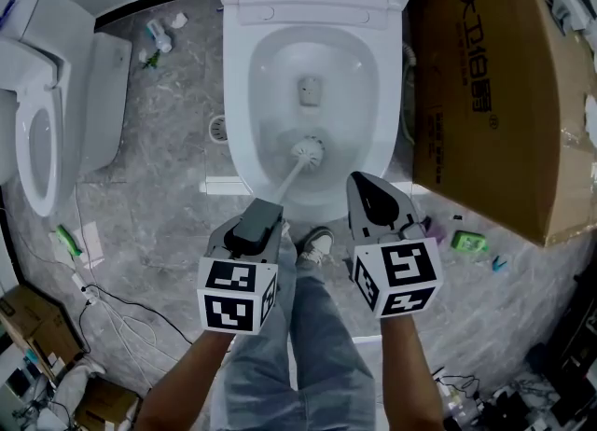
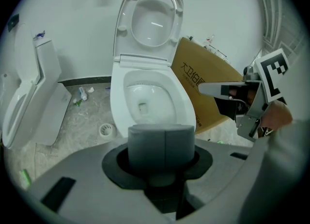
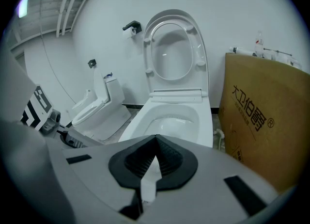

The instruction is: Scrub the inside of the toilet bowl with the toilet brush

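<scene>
head view looks down at my left tongs (image 1: 258, 219), and they are closed tight on the fat grey end of the toilet brush (image 1: 306, 150). left gripper view shows it too: the round grey handle (image 2: 161, 143) sits right between the two jaws, held on both sides. the thin stick goes down from there into the toilet bowl (image 1: 347, 75). the white brush head is low inside, against the front wall of the bowl, the side close to my shoe (image 1: 317, 244). my right tongs (image 1: 371, 198) are closed too, with the jaws pressed together and nothing in them. they hang just over the front rim, beside the left ones, not touching the brush. the seat and lid (image 2: 152, 19) are both up, so the bowl is wide open. a big brown box (image 1: 494, 93) leans just beside the toilet on my right, and another toilet (image 1: 47, 131) stands well apart on my left. i think the scrubbing is going on now, since the brush is already down in the bowl. i cannot tell which parts are clean, because the whole bowl looks white and i see no foam. by my guess the back wall, the two sides, the hole at the bottom and under the rim are all left to do.
</scene>
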The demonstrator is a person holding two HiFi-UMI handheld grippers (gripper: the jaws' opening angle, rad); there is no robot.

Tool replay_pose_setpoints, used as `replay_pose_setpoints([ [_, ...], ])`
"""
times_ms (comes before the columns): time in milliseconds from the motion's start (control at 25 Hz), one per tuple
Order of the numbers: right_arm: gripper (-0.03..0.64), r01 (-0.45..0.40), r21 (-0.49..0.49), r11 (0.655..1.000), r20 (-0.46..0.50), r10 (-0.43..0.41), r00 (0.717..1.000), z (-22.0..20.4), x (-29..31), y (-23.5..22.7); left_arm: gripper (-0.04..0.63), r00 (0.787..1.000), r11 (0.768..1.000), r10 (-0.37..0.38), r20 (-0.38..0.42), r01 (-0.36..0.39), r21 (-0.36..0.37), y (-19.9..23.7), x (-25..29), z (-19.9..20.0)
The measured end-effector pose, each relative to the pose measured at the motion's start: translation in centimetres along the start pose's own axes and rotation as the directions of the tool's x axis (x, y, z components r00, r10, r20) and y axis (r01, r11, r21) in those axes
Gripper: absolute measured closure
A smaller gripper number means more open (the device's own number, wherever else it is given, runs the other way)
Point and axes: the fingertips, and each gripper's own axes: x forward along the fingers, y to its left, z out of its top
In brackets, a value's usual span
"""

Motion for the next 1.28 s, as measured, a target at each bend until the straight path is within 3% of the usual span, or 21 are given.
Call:
replay_pose_setpoints([
  [640,0.618,0.008,0.015,1.000,0.006,-0.008,1.000,0.3,0.2,-1.2,0.443,0.997,0.997,-0.069,0.034,0.068,0.047,-3.3,1.6,2.1],
  [1000,0.617,0.020,0.029,0.999,0.004,-0.020,1.000,0.2,0.5,-1.9,0.443,0.995,0.996,-0.078,0.069,0.076,0.040,-3.8,3.6,5.2],
  [1280,0.618,0.031,0.045,0.999,0.000,-0.031,1.000,0.2,0.8,-2.4,0.443,0.992,0.994,-0.086,0.094,0.080,0.074,-4.3,4.9,7.8],
])
